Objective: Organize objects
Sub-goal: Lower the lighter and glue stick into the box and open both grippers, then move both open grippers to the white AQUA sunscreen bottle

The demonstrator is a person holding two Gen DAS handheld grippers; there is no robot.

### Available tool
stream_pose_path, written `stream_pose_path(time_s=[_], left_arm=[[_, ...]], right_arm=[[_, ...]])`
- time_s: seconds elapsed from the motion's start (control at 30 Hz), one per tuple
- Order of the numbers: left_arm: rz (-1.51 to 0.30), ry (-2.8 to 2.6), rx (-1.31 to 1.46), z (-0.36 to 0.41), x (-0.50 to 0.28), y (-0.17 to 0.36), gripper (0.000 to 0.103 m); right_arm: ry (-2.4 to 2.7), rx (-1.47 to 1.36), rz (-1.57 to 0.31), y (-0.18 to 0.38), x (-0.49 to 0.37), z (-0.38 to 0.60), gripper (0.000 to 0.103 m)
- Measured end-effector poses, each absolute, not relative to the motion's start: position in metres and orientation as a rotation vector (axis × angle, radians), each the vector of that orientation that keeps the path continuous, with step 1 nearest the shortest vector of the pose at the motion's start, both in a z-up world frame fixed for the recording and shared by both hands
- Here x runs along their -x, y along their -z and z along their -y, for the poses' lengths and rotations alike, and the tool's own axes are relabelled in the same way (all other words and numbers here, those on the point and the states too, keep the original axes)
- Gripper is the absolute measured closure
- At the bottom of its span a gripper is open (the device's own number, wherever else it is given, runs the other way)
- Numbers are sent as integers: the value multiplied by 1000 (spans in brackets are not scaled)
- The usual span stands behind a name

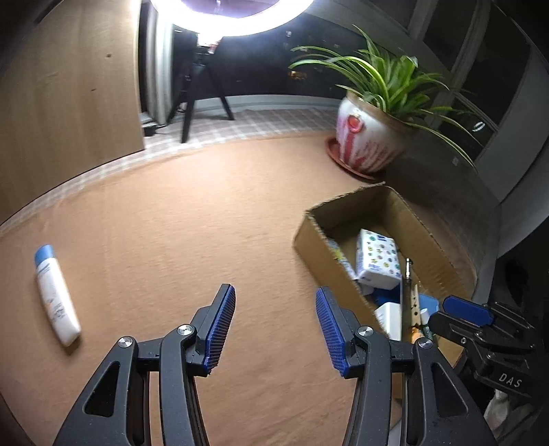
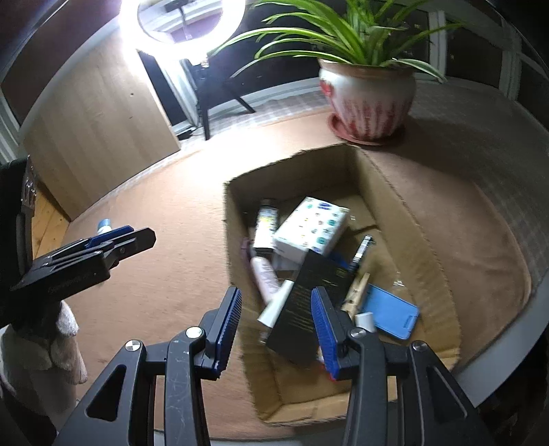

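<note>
My left gripper point(image 1: 275, 320) sits at the bottom centre of its own view with its blue pads apart and nothing between them, only the bare orange-brown carpet point(image 1: 192, 219) below; it is released. At the left edge of that view a white bottle with a blue cap point(image 1: 55, 295) lies on its side on the carpet, well apart from everything else. To the right of centre stands the open cardboard box point(image 1: 310, 240); inside it I see a white packet with coloured dots point(image 1: 377, 257) leaning among other items too blurred to tell. Behind the box, in the upper right, a potted plant point(image 1: 370, 140) sits on a red saucer; a ring light point(image 1: 233, 17) glares at the top of the frame.

My right gripper point(image 2: 276, 331) hangs at the bottom centre of its view, above the near left part of the box; its pads are apart and grasp nothing. A black carton point(image 2: 315, 295) shows between the fingers, but it lies down in the box with a white tube point(image 2: 274, 305) beside it, and I cannot say the pads touch it. Further right in the box lie a blue flat case point(image 2: 391, 312) and a wooden clothes peg point(image 2: 357, 291); the dotted packet rests toward the far side. At the left edge of this view my other gripper appears from the side, with a fluffy sleeve point(image 2: 68, 343) below it.
</note>
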State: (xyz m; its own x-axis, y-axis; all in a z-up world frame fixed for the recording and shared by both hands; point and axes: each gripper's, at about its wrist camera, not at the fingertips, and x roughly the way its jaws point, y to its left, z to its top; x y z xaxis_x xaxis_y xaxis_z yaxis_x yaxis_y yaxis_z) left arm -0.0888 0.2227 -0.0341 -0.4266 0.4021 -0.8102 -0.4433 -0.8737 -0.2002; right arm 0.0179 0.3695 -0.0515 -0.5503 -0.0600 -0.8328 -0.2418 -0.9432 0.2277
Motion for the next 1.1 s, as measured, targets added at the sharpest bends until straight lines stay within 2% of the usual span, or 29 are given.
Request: stream_pose_path(time_s=[0.13, 0.5, 0.57, 0.6, 0.63, 0.67, 0.73, 0.87, 1.1], left_arm=[[-32, -2330, 1305, -196, 88, 32, 50], [78, -2409, 1403, -117, 95, 46, 50], [103, -2431, 1429, -99, 97, 51, 50], [115, -2444, 1438, -90, 98, 53, 50], [129, -2458, 1447, -80, 99, 55, 47], [143, -2468, 1455, -72, 100, 57, 44], [179, -2490, 1467, -54, 103, 60, 38], [231, -2528, 1491, -23, 111, 67, 33], [323, -2543, 1533, 19, 133, 89, 27]], right_arm=[[-2667, 1436, -470, 50, -8, -353, 58], [-2780, 1462, -455, 53, 27, -311, 56], [-2797, 1489, -473, 56, 38, -303, 53], [-2801, 1506, -475, 57, 44, -299, 48], [-2806, 1526, -469, 59, 50, -295, 41], [-2811, 1547, -453, 60, 57, -290, 40], [-2836, 1567, -410, 61, 71, -277, 40], [-2889, 1628, -355, 63, 94, -250, 40], [-2935, 1783, -396, 78, 147, -207, 39]])
